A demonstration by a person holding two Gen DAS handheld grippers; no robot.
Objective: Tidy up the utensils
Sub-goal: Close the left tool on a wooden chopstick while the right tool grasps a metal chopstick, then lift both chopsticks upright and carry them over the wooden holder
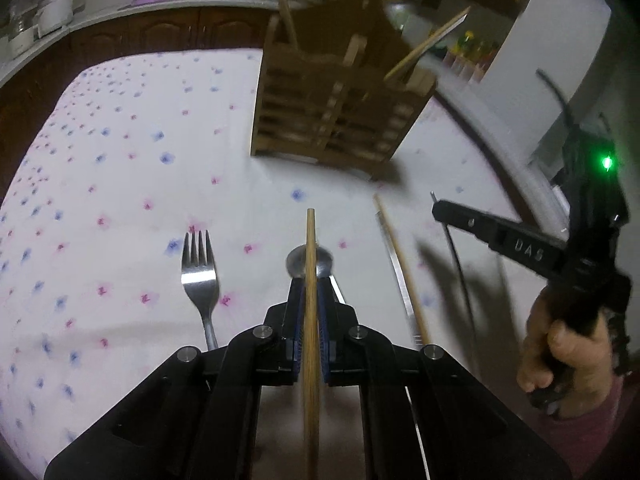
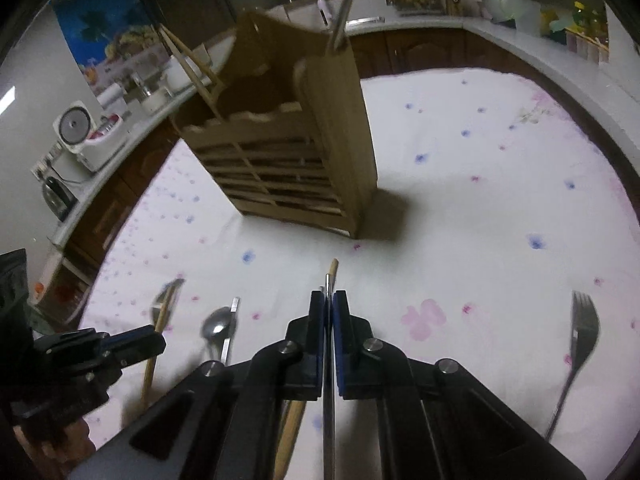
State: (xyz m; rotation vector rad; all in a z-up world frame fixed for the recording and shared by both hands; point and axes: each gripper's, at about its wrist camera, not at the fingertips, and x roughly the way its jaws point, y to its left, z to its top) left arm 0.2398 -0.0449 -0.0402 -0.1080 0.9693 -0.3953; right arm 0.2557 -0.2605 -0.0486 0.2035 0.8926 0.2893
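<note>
Left wrist view: left gripper (image 1: 311,312) pinches a wooden chopstick (image 1: 310,264); right gripper (image 2: 329,320) clamps a metal one (image 2: 328,286) — pickup done, next the far wooden caddy (image 1: 336,116).

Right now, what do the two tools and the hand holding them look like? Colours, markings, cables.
Both are matte black linkage tools with silver pivot pins and blue pads. The left tool and right tool match. Seen from the left camera, the right tool's finger bears raised "DAS" lettering, its body shows a green light, and a thin black cable hangs below. The hand has a pinkish sleeve.
</note>
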